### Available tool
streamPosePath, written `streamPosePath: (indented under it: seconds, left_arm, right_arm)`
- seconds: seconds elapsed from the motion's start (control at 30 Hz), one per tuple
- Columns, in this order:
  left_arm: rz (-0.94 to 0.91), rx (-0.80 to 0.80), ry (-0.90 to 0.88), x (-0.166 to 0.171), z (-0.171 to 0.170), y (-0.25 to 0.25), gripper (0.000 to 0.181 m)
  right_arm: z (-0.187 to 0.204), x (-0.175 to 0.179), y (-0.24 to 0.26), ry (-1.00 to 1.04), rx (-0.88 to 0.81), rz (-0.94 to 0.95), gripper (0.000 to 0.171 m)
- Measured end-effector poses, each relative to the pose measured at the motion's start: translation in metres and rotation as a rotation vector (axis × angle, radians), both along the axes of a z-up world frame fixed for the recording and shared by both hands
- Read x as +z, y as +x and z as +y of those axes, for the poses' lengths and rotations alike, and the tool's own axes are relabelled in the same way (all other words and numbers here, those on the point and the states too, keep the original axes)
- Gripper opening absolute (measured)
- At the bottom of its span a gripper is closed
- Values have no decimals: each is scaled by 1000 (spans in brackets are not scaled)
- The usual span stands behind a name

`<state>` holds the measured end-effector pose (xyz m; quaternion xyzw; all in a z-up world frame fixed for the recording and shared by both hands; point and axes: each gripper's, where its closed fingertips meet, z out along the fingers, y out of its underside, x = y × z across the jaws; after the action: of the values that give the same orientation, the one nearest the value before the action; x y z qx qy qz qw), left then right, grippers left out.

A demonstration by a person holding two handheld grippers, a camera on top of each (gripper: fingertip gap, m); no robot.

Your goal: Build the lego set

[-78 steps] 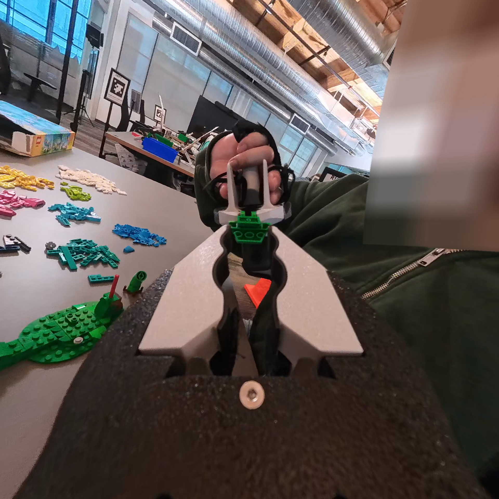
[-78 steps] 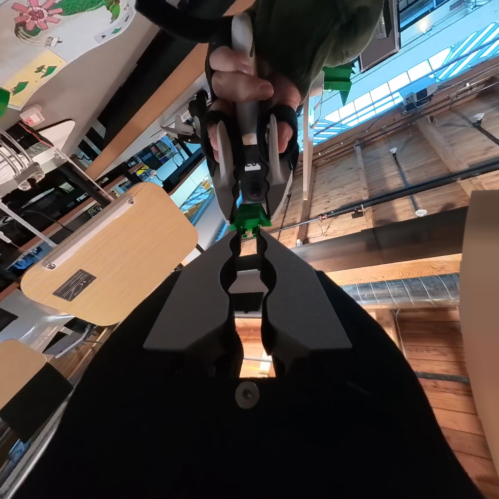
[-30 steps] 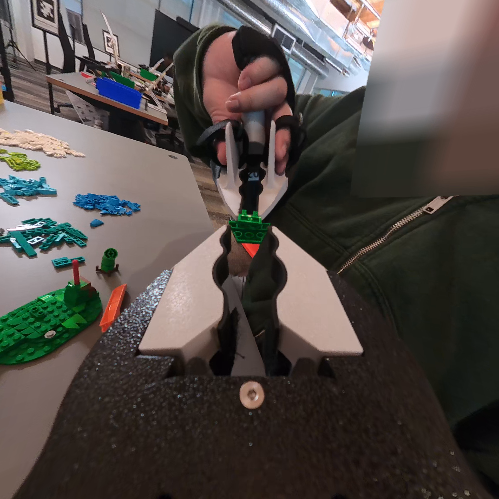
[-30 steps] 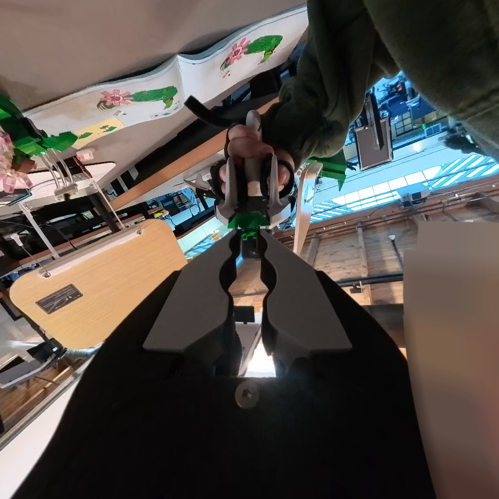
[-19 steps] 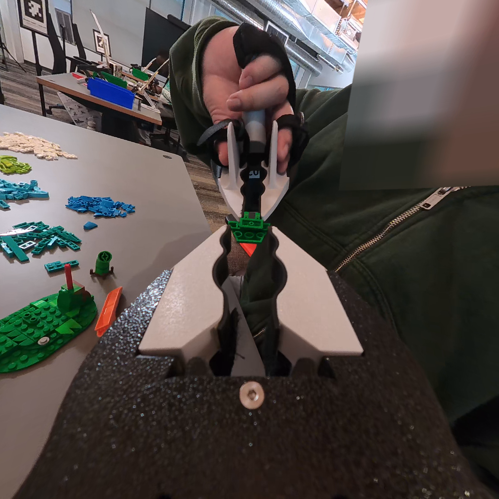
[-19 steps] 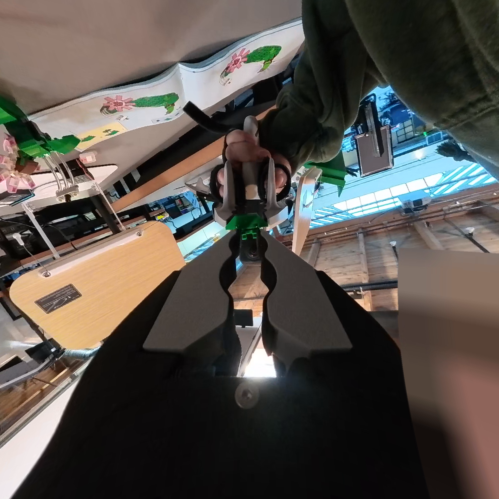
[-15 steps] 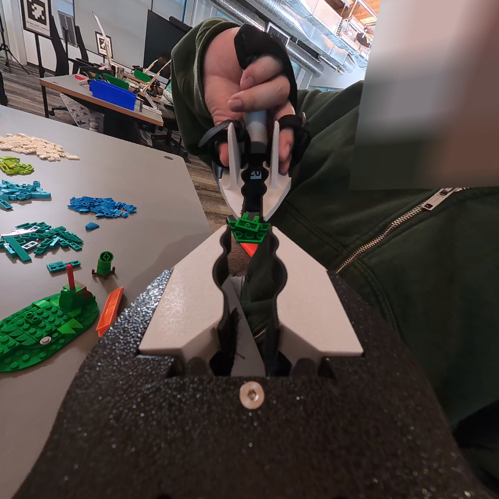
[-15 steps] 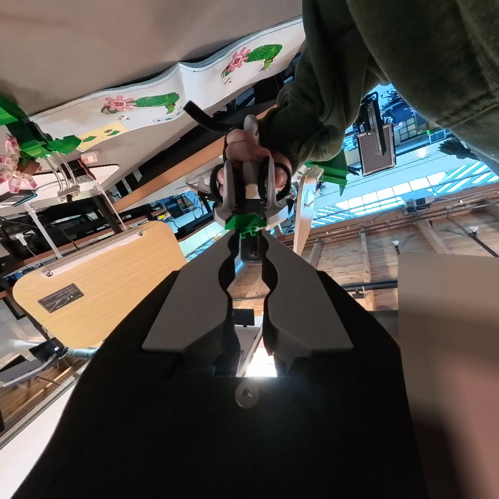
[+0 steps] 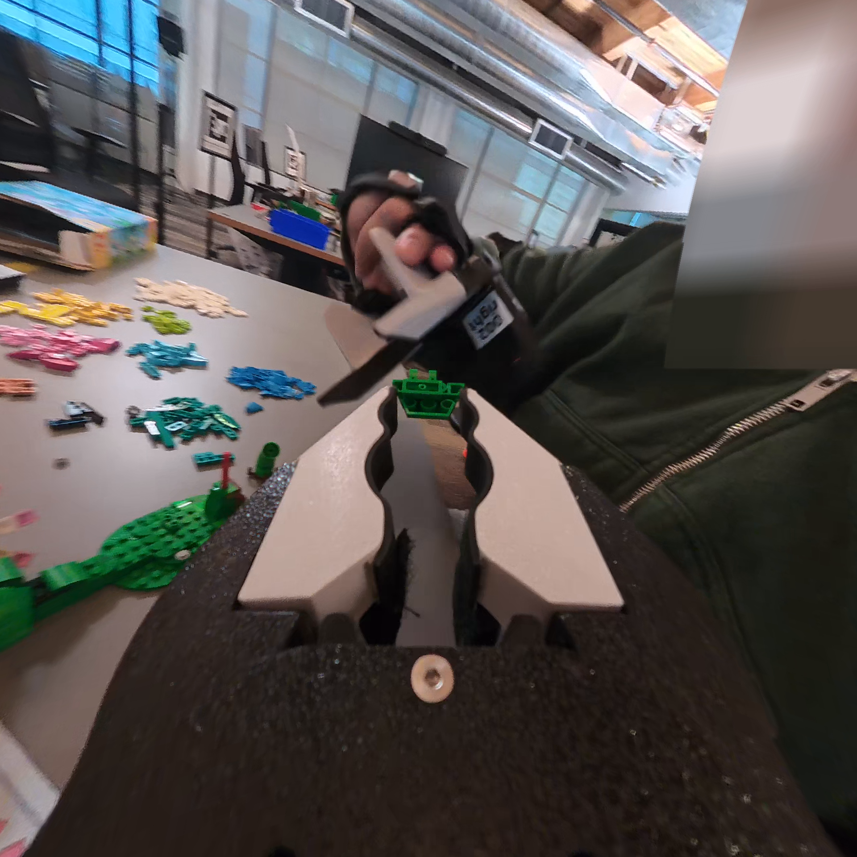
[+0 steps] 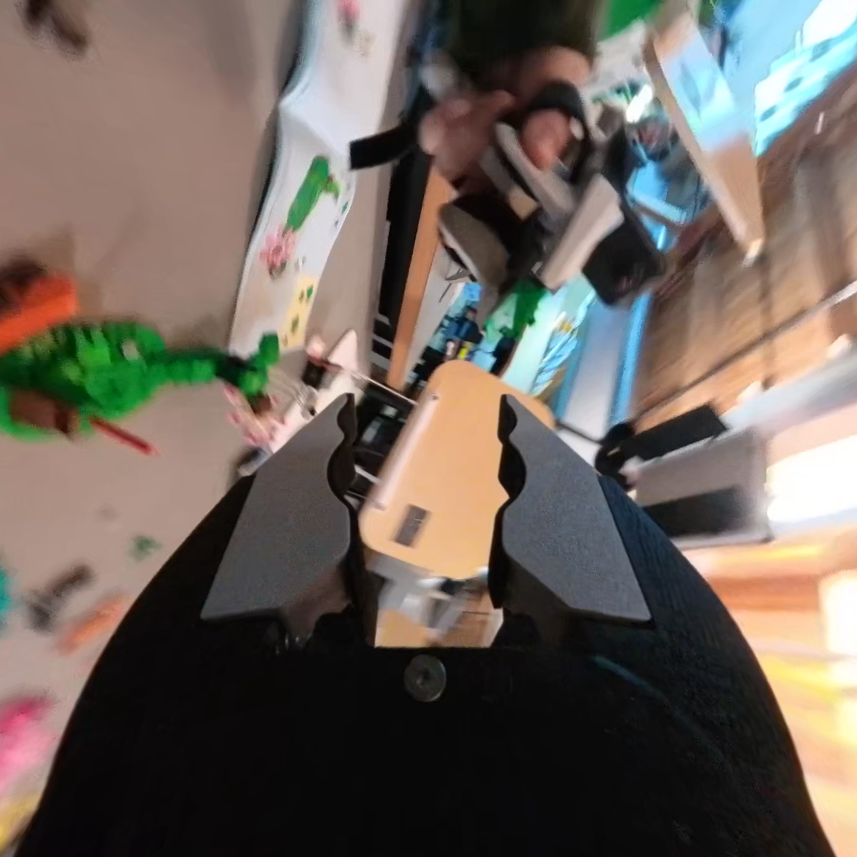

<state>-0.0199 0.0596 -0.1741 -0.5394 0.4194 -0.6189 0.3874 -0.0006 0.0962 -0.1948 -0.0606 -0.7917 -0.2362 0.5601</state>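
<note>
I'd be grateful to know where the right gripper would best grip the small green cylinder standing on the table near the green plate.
Probably the green cylinder is best gripped across its round sides, coming from above. It stands near upright on the table with bare table around it, so the open right gripper could straddle it; its flat foot looks too low to pinch.

room: glazed partition wall with metal frames (image 9: 463, 125) at 12 o'clock | ceiling: silver duct (image 9: 533, 74) toward 1 | furniture: grey worktable (image 9: 287, 324) at 9, far desk with blue bin (image 9: 299, 227) at 11 | right wrist view: blurred pale wooden tabletop (image 10: 445, 463) centre
</note>
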Motion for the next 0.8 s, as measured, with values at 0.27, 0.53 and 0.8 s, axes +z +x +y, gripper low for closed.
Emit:
streamPosePath:
  seconds: [0.27,0.53,0.8]
  left_arm:
    - [20,1,-1,-1,1,2,24]
    - [28,-38,1,0,-6,5,25]
    - [21,-44,-7,0,-7,7,25]
  right_arm:
    - [-41,13,-27,-713,156,196,49]
    - [-45,5,-31,-759,175,103,43]
    - [-39,3,-29,-734,145,105,32]
